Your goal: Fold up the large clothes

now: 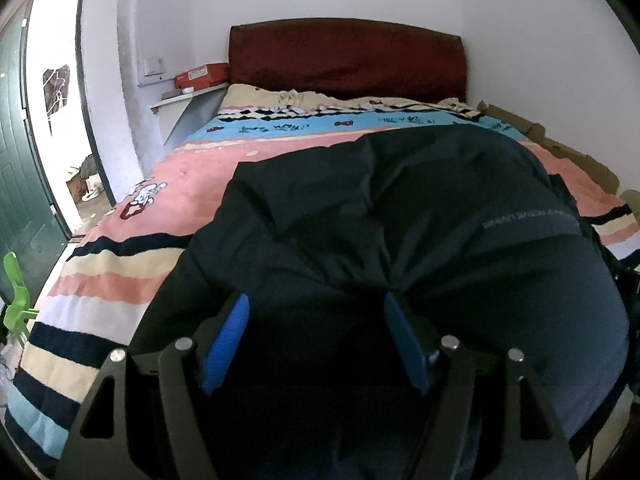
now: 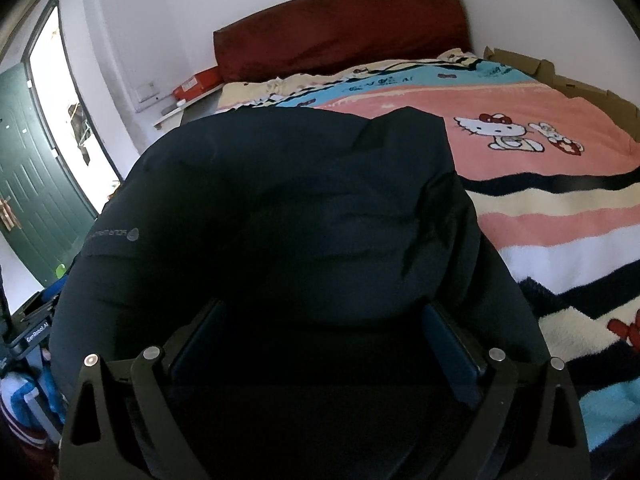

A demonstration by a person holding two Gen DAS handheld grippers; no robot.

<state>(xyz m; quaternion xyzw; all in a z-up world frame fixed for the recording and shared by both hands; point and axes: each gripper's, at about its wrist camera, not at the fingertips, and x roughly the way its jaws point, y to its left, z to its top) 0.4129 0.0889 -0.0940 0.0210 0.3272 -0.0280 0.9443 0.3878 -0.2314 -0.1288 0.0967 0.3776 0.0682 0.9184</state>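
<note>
A large dark navy padded jacket (image 1: 400, 220) lies on the bed, its near edge hanging toward me. It also fills the middle of the right wrist view (image 2: 288, 208), with a small grey logo on its left side. My left gripper (image 1: 316, 308) is open, its blue pads (image 1: 232, 332) wide apart with the jacket's near edge bunched between them. My right gripper (image 2: 324, 312) is open too, its dark pads (image 2: 448, 344) spread on either side of the jacket's near edge. Neither pair of jaws is closed on the cloth.
The bed has a striped pink, blue and cream blanket (image 1: 120, 272) with a cartoon cat print (image 2: 504, 130) and a dark red headboard (image 1: 348, 56). Flattened cardboard (image 1: 560, 148) lies along the right wall. A shelf with a red box (image 1: 202, 74) and an open green door (image 1: 16, 184) are at left.
</note>
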